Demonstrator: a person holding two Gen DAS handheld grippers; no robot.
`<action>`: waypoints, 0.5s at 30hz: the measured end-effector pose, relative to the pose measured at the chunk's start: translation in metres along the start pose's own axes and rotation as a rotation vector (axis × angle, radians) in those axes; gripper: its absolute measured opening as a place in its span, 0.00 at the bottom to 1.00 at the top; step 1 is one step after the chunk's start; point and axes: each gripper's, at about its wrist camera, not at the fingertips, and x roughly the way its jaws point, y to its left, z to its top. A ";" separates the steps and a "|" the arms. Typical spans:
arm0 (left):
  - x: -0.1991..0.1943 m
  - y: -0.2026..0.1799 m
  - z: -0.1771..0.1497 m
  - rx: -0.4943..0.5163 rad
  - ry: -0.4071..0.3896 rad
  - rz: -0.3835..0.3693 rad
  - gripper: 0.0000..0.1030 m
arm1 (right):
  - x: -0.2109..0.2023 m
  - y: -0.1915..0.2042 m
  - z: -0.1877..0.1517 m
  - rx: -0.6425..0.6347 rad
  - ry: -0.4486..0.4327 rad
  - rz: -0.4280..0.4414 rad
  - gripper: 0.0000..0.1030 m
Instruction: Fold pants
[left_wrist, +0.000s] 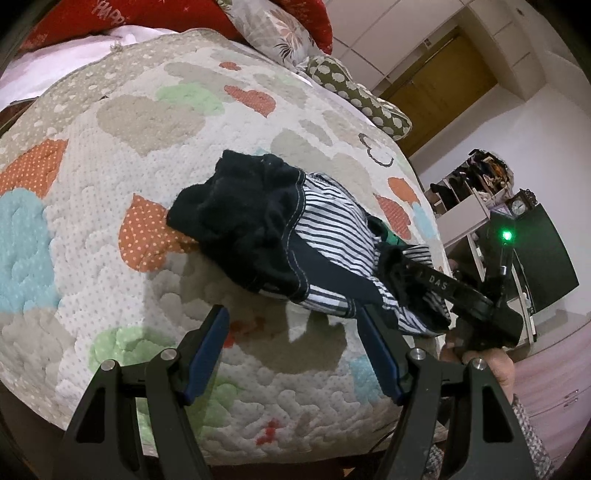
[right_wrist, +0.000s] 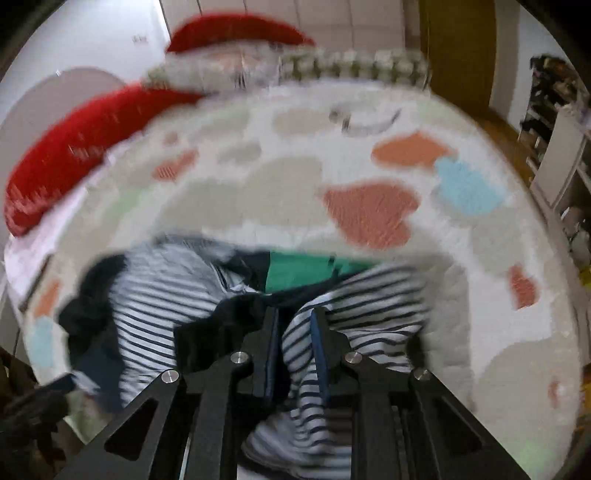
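Red pillows (left_wrist: 66, 29) beyond pants (left_wrist: 295, 240) on quilt (left_wrist: 110, 192)

Left wrist view: sharp, evenly lit indoor light, moderately bright. Soft shadows on the quilt (left_wrist: 110, 192) beneath the pants (left_wrist: 295, 236) and ahead of the left tongs (left_wrist: 291, 325). Small green indicator light (left_wrist: 506, 235) glares at right. Strong fisheye bulge; black vignette at corners.

Right wrist view: heavy motion blur throughout; stripes on pants (right_wrist: 166, 295) smeared, red pillows (right_wrist: 74, 147) streaked. Right tongs (right_wrist: 295, 321) comparatively crisp. Same curved edges, dark corners.
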 end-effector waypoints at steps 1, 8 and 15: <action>0.001 0.000 0.000 -0.003 0.002 0.000 0.69 | 0.003 -0.001 0.000 0.002 -0.007 -0.004 0.19; 0.009 0.012 -0.001 -0.052 0.023 0.005 0.69 | -0.059 -0.002 -0.021 -0.007 -0.148 0.054 0.22; 0.003 0.007 -0.002 -0.036 0.020 0.007 0.69 | -0.040 -0.011 -0.061 0.046 -0.076 0.052 0.45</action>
